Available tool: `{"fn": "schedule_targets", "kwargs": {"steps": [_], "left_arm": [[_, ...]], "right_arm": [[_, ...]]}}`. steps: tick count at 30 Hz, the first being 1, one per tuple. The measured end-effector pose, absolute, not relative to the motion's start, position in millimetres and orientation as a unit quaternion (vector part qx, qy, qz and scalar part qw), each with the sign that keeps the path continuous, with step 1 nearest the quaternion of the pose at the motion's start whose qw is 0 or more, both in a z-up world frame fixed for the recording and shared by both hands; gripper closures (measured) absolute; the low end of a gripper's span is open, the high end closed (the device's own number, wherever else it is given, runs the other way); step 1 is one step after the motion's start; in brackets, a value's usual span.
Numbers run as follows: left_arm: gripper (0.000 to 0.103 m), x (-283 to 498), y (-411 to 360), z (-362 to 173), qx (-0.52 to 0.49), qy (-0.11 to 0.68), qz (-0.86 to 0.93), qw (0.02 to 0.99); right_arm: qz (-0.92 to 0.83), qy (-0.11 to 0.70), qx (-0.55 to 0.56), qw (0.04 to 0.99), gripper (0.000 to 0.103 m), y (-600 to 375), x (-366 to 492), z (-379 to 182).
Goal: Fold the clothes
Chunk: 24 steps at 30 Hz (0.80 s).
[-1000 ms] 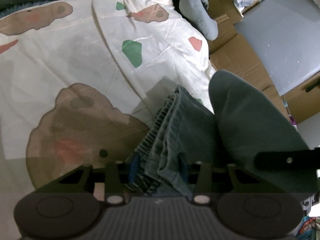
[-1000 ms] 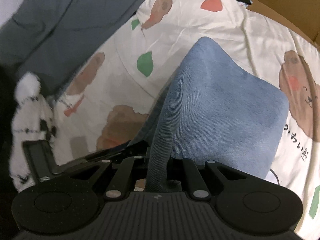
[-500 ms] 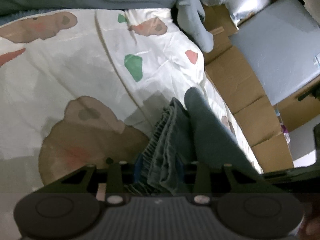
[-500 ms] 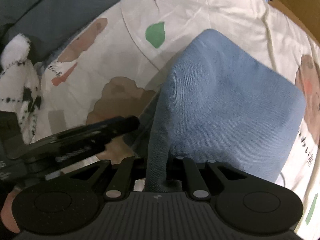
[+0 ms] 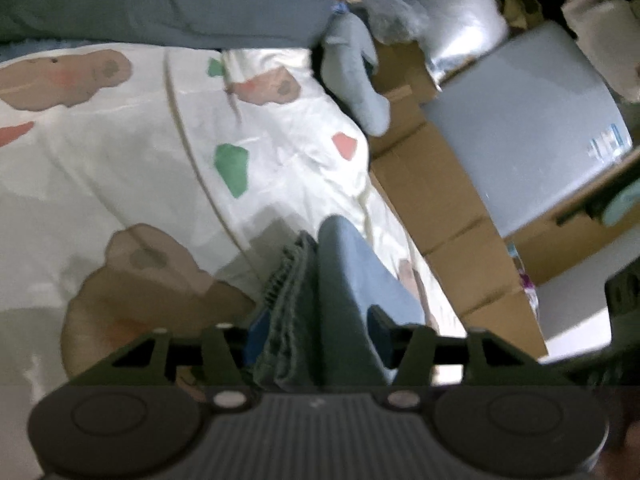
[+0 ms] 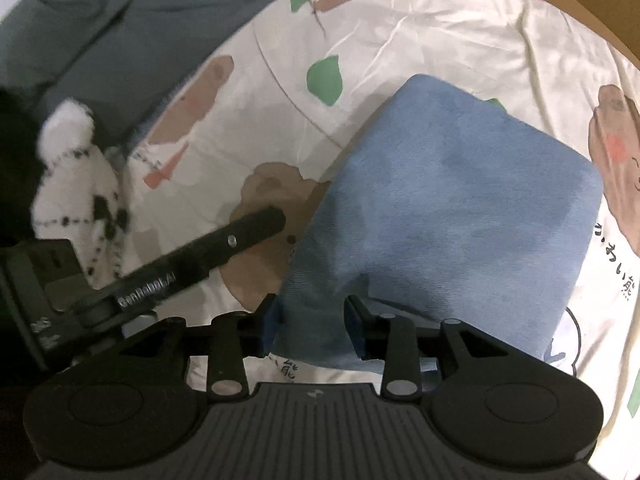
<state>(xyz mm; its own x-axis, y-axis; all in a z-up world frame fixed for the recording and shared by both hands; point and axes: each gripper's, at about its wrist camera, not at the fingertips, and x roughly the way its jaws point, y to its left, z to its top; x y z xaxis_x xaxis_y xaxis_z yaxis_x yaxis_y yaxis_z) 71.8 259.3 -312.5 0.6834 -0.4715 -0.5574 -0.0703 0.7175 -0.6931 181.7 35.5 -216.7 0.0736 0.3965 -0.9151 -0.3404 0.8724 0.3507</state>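
A folded blue denim garment [image 6: 452, 216] is laid on a white printed bedsheet [image 6: 400, 32], its long axis running from about seven o'clock to one o'clock in the right wrist view, the rounded fold pointed toward one o'clock. Its near edge is seen between the parting jaws of the right gripper [image 6: 314, 326], whose pads no longer pinch it. In the left wrist view, the gathered edge of the garment [image 5: 316, 312] is flanked by the left gripper [image 5: 316, 334], also being opened, with a gap visible beside the cloth. Cardboard boxes [image 5: 432, 200] are seen at three o'clock.
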Motion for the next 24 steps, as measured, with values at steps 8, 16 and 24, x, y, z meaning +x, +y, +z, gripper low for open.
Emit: {"fn": "schedule_targets", "kwargs": {"steps": [8, 16, 24], "left_arm": [[0.04, 65.7, 247.4, -320.5, -0.376, 0.402, -0.129, 0.825], [0.053, 56.0, 233.1, -341.1, -0.386, 0.442, -0.139, 0.798], [0.083, 48.1, 248.8, -345.9, -0.364, 0.46, -0.125, 0.8]], "right_arm": [[0.227, 0.62, 0.001, 0.751, 0.056, -23.8, 202.0, -225.6], [0.198, 0.619, 0.022, 0.76, 0.056, -61.4, 188.4, -269.4], [0.133, 0.596, 0.074, 0.789, 0.057, -88.6, 146.9, -304.3]]}}
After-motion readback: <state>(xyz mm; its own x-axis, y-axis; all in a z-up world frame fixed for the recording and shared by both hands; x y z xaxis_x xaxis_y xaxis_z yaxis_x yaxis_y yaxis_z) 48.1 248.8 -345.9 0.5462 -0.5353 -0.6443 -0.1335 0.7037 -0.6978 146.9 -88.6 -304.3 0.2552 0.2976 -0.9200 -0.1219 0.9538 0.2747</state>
